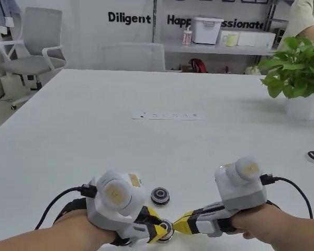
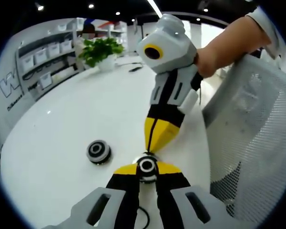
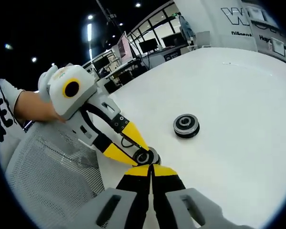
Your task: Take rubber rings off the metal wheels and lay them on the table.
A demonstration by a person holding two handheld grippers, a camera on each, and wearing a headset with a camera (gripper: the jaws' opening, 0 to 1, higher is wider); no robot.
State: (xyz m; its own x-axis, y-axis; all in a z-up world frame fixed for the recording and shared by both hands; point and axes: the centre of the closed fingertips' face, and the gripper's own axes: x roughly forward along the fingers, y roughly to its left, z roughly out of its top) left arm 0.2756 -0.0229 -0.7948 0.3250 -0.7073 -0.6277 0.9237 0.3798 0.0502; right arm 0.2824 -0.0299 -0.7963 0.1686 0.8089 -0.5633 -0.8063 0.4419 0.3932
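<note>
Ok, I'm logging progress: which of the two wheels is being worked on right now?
The wheel clamped in the left gripper, with the right gripper closed at its edge; the other wheel lies free on the table beyond.

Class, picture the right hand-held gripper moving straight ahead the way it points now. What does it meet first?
The metal wheel clamped in the left hand-held gripper. The right hand-held gripper has its closed tips right at the wheel's rim, apparently touching it, though actual contact is hard to confirm.
</note>
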